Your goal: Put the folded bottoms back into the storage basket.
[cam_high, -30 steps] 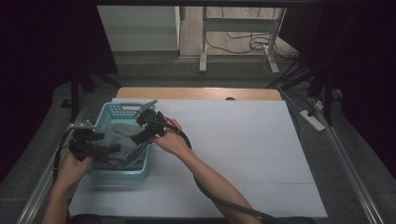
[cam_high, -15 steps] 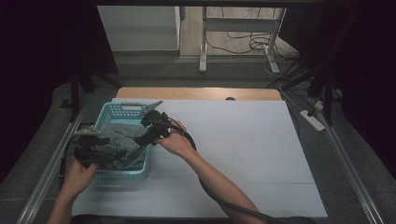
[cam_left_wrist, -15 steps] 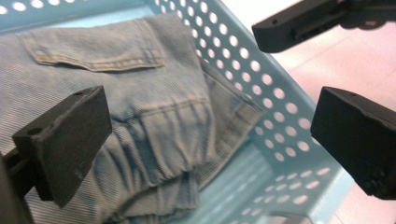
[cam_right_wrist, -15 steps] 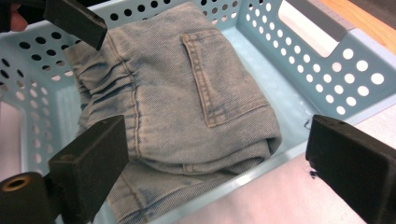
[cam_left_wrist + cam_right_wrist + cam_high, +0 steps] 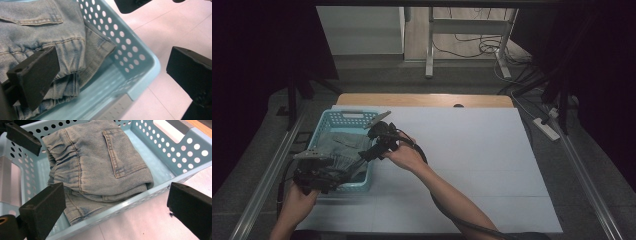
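**Jeans folded in the basket, both tools free: snag risks**

The folded jeans (image 5: 97,167) lie inside the blue basket (image 5: 160,187), toward its left half; the right gripper (image 5: 113,213), whose jaws have just been opening, stands wide above the near rim, gripping nothing; the left gripper (image 5: 112,75) is open too, straddling the basket's corner. One jaw seems to graze the denim, though that is hard to tell; pulling away could catch cloth, undo the fold, or tip the light basket.
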